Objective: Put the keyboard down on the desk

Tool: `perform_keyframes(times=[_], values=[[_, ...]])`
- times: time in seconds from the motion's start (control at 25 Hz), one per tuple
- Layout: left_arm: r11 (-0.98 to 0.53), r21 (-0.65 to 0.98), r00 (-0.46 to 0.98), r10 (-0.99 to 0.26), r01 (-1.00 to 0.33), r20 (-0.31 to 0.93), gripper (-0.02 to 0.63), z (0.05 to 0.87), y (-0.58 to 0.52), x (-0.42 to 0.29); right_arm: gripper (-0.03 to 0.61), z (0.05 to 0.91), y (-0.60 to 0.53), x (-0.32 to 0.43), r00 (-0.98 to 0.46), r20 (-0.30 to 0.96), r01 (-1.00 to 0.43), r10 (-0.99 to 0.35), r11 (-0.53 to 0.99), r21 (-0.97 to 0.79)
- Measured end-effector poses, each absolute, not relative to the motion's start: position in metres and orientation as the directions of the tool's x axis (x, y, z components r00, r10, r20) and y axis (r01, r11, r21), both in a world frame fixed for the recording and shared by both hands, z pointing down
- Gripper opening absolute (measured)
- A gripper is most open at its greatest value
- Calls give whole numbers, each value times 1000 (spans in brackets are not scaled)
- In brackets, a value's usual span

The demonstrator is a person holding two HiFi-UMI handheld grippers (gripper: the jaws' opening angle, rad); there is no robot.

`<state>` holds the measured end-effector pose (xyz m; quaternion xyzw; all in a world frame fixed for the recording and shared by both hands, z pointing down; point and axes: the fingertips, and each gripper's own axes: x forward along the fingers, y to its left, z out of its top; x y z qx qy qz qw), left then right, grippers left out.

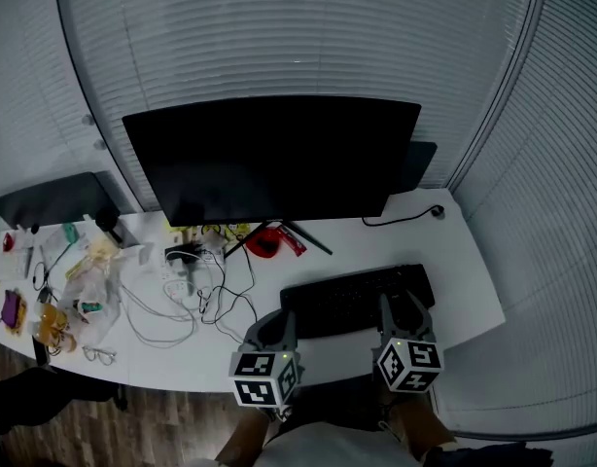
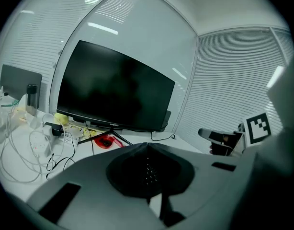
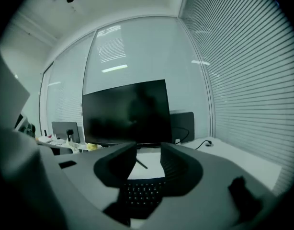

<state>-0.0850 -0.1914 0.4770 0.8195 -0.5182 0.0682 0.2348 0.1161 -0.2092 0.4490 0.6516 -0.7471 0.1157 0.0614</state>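
Left claw point(image 2: 148, 145): jaws together, nothing between them. Right claw point(image 3: 148, 150): jaws apart, gripping nothing. The white surface point(image 1: 464, 285) spreads below and ahead of both claws. The dark monitor point(image 1: 274, 159) stands well ahead of them. The black keyboard point(image 1: 357, 298) lies flat on the surface, just ahead of the left claw and beneath the right claw's open jaws. Loose cables point(image 1: 172, 311) lie left of the left claw.
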Motion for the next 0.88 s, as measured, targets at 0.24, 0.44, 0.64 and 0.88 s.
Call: perform_keyframes(times=[0.24,0.44,0.64,0.88], values=[[-334,306,433,-827,-892,360,14,477,-185,-68,140,446,-203,123,-156,226,-987,-962,140,-84],[-311,286,401,-843,-907,357,14,470,-173,-47,116,441,-196,142,-167,216,-984,-962,150,-91],[-290,267,374,-856,-919,358,14,464,-159,-24,60,444,-185,169,-145,226,-988,-963,130,-80],[-235,234,308,-883,-943,354,14,462,-144,-2,43,451,-171,190,-193,248,-981,-949,178,-82]])
